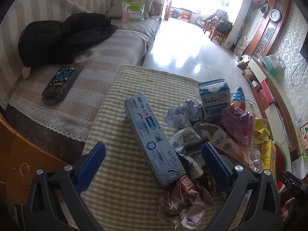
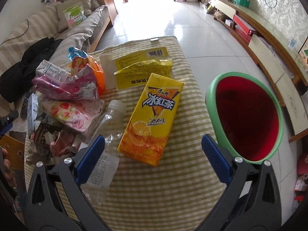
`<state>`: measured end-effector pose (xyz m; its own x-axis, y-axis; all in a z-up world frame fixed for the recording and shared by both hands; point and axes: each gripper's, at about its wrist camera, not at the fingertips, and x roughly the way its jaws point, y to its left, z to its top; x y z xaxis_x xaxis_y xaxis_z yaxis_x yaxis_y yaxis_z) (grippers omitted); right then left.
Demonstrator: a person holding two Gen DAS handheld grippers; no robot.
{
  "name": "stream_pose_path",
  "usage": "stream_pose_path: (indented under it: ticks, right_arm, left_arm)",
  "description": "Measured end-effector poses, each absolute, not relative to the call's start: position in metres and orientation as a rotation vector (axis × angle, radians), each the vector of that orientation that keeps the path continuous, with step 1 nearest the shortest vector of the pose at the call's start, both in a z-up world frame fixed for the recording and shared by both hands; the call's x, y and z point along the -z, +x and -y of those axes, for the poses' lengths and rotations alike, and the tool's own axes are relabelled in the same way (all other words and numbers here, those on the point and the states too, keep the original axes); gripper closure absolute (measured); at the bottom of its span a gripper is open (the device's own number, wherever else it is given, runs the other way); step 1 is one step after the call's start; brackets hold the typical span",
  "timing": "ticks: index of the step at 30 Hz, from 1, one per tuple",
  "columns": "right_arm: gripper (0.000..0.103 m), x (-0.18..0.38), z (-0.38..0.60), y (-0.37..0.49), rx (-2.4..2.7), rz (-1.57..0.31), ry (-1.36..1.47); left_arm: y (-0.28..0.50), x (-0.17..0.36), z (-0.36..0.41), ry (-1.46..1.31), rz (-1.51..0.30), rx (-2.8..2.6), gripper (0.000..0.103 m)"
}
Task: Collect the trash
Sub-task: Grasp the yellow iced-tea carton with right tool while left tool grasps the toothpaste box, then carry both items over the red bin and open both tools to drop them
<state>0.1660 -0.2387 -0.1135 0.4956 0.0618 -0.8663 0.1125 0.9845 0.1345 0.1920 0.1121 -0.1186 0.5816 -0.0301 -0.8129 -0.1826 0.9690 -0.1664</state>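
Left tongs (image 1: 153,163) spread, straddling long grey-blue toothpaste carton (image 1: 153,144) on striped desk (image 1: 119,192) | right tongs (image 2: 153,155) spread, empty, lined on yellow iced-tea carton (image 2: 151,119) | green-rimmed red bin (image 2: 244,115) just beside desk, handy for drops.

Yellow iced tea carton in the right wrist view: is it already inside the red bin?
No. The yellow iced tea carton lies flat on the striped cloth, left of the red bin.

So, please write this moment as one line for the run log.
left gripper: open over toothpaste box | right gripper: open over tea carton | bin: beside table
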Motion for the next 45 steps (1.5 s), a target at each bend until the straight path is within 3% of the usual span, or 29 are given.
stream_pose_path:
  ticks: [5,16,21,22,23,26,31,45]
  right_arm:
    - [0.006,0.125,0.241,0.184,0.039,-1.071,0.195]
    - [0.028,0.146,0.243,0.209,0.063,-1.131,0.210]
    - [0.034,0.155,0.241,0.213,0.052,-1.151,0.221]
    - [0.034,0.156,0.240,0.214,0.057,-1.153,0.217]
    - [0.034,0.157,0.239,0.214,0.061,-1.156,0.214]
    - [0.034,0.159,0.237,0.216,0.062,-1.158,0.207]
    - [0.036,0.155,0.241,0.212,0.035,-1.150,0.214]
    - [0.037,0.084,0.252,0.184,-0.038,-0.986,0.253]
  left_arm:
    - [0.215,0.139,-0.126,-0.300,-1.003,-0.130,0.008]
    - [0.255,0.167,-0.130,-0.364,-1.107,-0.187,0.009]
    - [0.251,0.174,-0.132,-0.413,-1.102,-0.218,0.032]
    - [0.251,0.175,-0.132,-0.413,-1.099,-0.219,0.039]
    - [0.252,0.179,-0.132,-0.409,-1.115,-0.215,0.053]
    - [0.250,0.185,-0.131,-0.423,-1.126,-0.187,0.060]
    - [0.240,0.176,-0.130,-0.428,-1.101,-0.162,0.067]
    - [0.193,0.095,-0.138,-0.347,-0.893,-0.203,0.067]
